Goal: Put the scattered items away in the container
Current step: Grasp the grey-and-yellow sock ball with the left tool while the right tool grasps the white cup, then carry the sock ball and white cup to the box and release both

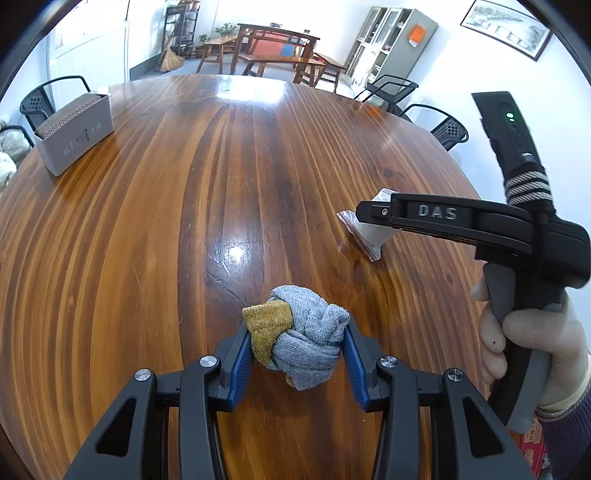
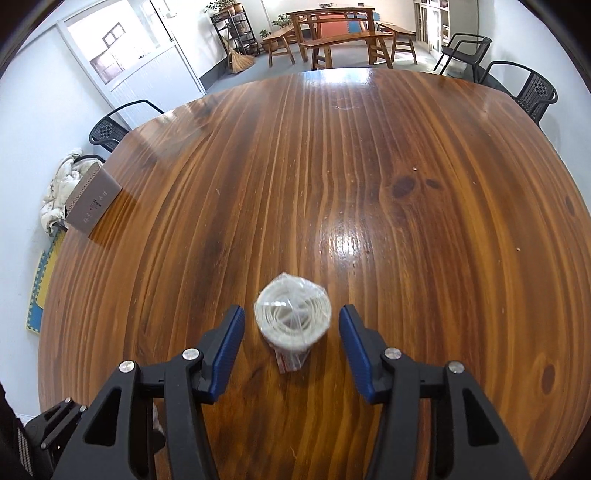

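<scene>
A balled grey and mustard sock point(image 1: 301, 341) lies on the wooden table point(image 1: 184, 203). My left gripper point(image 1: 297, 345) is shut on it, both blue pads pressing its sides. A white roll in a clear plastic bag point(image 2: 292, 317) stands on the table between the fingers of my right gripper point(image 2: 291, 325), which is open, with gaps on both sides. The bag also shows in the left wrist view point(image 1: 364, 230), partly hidden behind the right gripper. The grey container point(image 1: 75, 136) stands at the table's far left edge; it also shows in the right wrist view point(image 2: 92, 205).
Black chairs point(image 2: 524, 92) stand around the table. A chair with a white cloth point(image 2: 62, 184) sits behind the container. Wooden benches and a table point(image 2: 340, 33) stand at the back of the room. A red box point(image 1: 532, 446) shows at the lower right.
</scene>
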